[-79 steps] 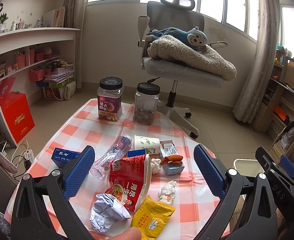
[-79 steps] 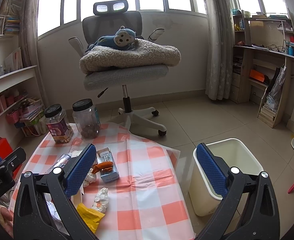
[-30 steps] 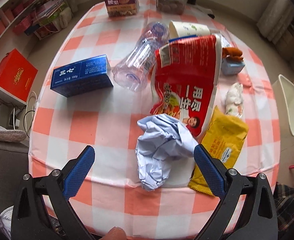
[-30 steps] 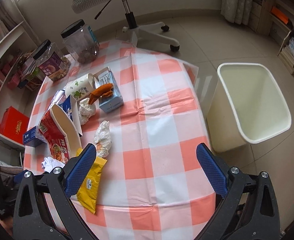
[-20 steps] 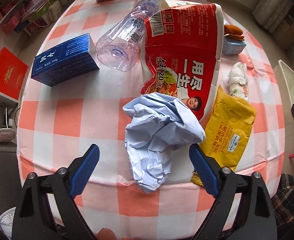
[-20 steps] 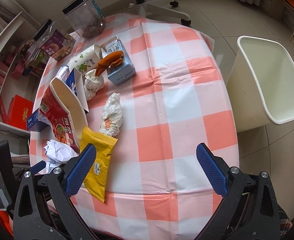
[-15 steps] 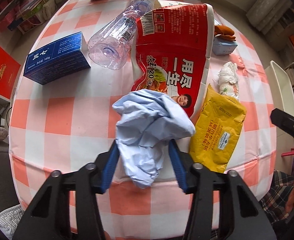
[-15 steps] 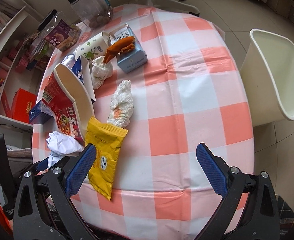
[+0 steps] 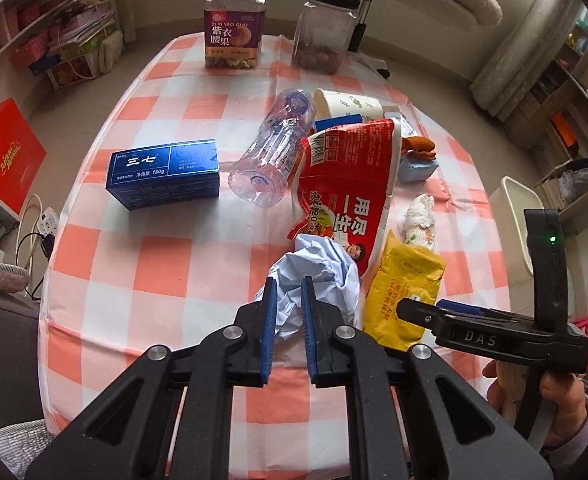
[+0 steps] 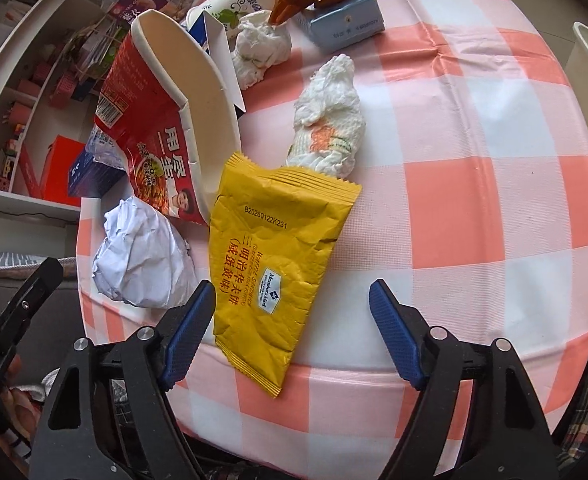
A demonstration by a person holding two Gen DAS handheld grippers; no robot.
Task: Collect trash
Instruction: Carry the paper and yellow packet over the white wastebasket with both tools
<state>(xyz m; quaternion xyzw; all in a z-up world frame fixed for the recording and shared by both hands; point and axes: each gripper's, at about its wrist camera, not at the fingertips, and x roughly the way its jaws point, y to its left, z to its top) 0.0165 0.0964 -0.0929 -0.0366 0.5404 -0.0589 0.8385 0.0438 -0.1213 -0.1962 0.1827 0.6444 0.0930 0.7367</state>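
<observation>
L gripper (image 9: 286,296) pinches paper wad (image 9: 313,268) — R gripper (image 10: 292,300) closing.

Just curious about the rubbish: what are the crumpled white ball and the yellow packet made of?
The crumpled white ball looks like matte paper: sharp creases, no shine. The yellow packet seems a thin plastic or foil film wrapper: smooth, slightly glossy, with a crimped, zigzag-cut end seal and printed text.

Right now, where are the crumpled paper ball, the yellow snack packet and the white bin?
crumpled paper ball (image 9: 325,268), left wrist view, upper bulge above the blue pads.
yellow snack packet (image 10: 272,256), right wrist view, middle of printed face.
white bin (image 9: 519,200), left wrist view, near rim.
</observation>
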